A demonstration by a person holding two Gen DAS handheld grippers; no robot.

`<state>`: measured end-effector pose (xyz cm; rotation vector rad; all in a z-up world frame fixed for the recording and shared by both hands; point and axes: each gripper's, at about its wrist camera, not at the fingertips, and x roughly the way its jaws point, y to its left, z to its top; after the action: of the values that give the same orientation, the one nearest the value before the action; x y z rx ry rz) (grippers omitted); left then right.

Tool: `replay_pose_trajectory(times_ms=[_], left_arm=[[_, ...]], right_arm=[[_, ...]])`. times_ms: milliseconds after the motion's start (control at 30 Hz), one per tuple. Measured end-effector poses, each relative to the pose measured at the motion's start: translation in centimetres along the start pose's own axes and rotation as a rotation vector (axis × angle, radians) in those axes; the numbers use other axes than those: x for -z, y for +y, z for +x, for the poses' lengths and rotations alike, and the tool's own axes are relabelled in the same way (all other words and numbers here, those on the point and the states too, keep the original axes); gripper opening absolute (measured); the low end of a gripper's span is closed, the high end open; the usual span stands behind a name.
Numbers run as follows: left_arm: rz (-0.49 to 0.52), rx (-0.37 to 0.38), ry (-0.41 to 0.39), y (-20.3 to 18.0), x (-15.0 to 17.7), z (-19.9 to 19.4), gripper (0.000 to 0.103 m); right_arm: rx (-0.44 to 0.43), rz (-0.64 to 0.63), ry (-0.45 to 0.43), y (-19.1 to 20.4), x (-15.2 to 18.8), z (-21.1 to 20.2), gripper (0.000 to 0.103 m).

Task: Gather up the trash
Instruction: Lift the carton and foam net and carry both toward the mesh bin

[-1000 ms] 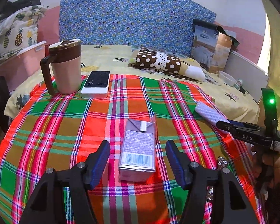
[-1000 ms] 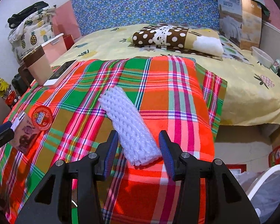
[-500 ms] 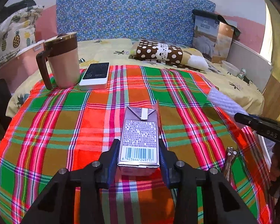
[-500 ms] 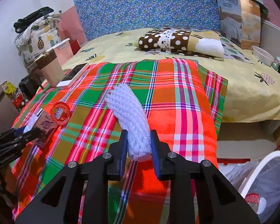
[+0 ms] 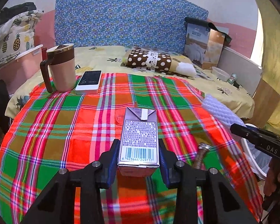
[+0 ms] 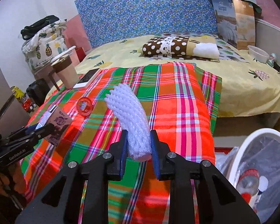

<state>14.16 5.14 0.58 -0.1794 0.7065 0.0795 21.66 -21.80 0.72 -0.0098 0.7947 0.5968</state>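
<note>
Bedroom; plaid-covered desk (image 5: 65,130). Left gripper (image 5: 139,160) clamped on carton (image 5: 140,136) at its base, above the cloth: stiff, light, probably crushable. Right gripper (image 6: 138,145) pinching foam net (image 6: 132,119) by one end: soft, springy, weightless. Bin (image 6: 239,153) beside.

The surface (image 5: 65,130) wears a woven plaid cloth, matt and soft-looking. The carton (image 5: 140,136) is coated paperboard with a slight sheen, printed with a barcode. The foam net (image 6: 132,119) is white, spongy plastic mesh, rough and bumpy. Each claw, left (image 5: 139,160) and right (image 6: 138,145), is matt black plastic with blue rubbery pads and small bright metal screws. The mug (image 5: 60,67) looks like smooth glossy plastic or ceramic; which, I cannot tell. The phone (image 5: 89,81) has a glossy black face. The bin (image 6: 239,155) has a smooth white plastic rim and a thin clear liner.
</note>
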Motion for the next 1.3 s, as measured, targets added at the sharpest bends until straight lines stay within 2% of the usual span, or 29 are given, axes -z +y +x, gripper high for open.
replay_pose_trajectory(times_ms=[633,1067,1300], left_arm=[[0.037,0.101,-0.011,-5.5,2.1,-4.5,0.039],[0.088,0.153,0.009,-9.4,2.3,-3.7,0.039],[0.144,0.21,0.025,-13.3,2.2,-2.4,0.039]], right_arm=[[0.018,0.057,-0.036,-0.4,3.5,-4.2,0.025],[0.055,0.093,-0.069,-2.3,4.3,-5.8,0.025],[0.111,0.141,-0.085,-4.8,5.2,-7.2,0.025]])
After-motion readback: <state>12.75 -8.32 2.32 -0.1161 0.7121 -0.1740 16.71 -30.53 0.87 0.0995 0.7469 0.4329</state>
